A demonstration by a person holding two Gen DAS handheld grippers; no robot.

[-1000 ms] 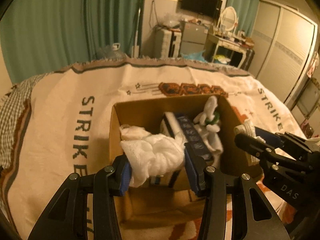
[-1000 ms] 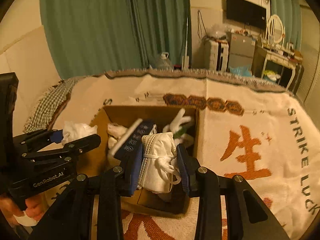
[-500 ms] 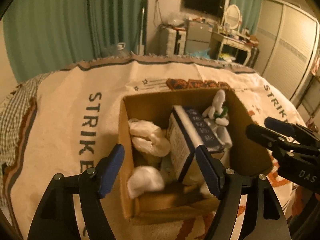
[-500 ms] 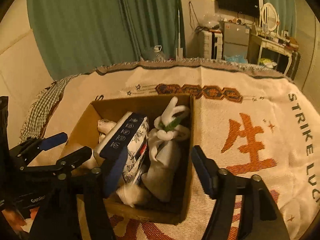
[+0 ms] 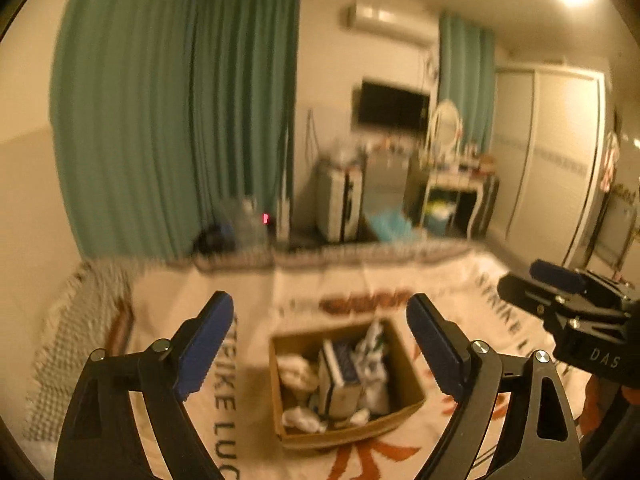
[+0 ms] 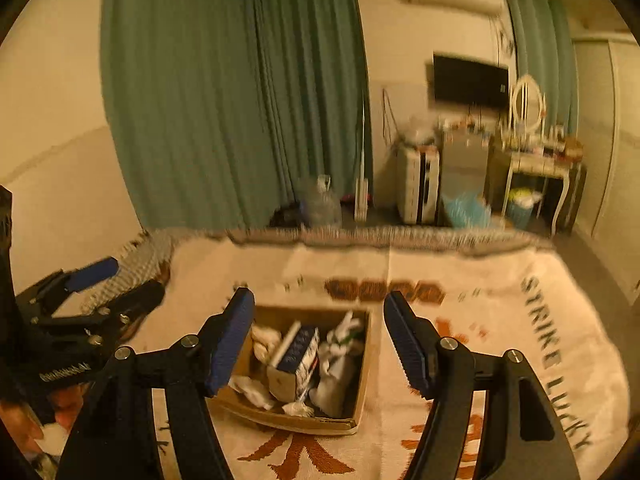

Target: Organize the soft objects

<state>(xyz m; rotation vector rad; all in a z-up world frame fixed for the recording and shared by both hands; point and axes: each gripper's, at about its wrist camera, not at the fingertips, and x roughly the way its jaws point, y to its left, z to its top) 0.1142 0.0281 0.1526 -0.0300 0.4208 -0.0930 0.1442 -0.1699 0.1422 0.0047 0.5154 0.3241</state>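
A brown cardboard box (image 5: 412,400) (image 6: 362,380) sits on the cream blanket (image 5: 256,408) (image 6: 500,340). It holds white soft cloths (image 5: 298,368) (image 6: 250,390), a dark blue and white packet (image 5: 340,368) (image 6: 298,354) and a white plush toy (image 5: 374,336) (image 6: 346,330). My left gripper (image 5: 320,320) is open and empty, high above and behind the box. My right gripper (image 6: 319,312) is open and empty, also raised above the box. Each gripper shows at the edge of the other's view (image 5: 560,292) (image 6: 100,284).
Green curtains (image 6: 224,100) hang behind the bed. A dressing table with a mirror (image 6: 532,152), a wall TV (image 6: 470,80), a small fridge (image 6: 464,168) and a water jug (image 6: 322,200) stand beyond the bed's far edge. A wardrobe (image 5: 548,152) is at the right.
Both grippers let go of their soft white items into the box, opened wide, then rose and pulled back from the box, which now looks small and far below.
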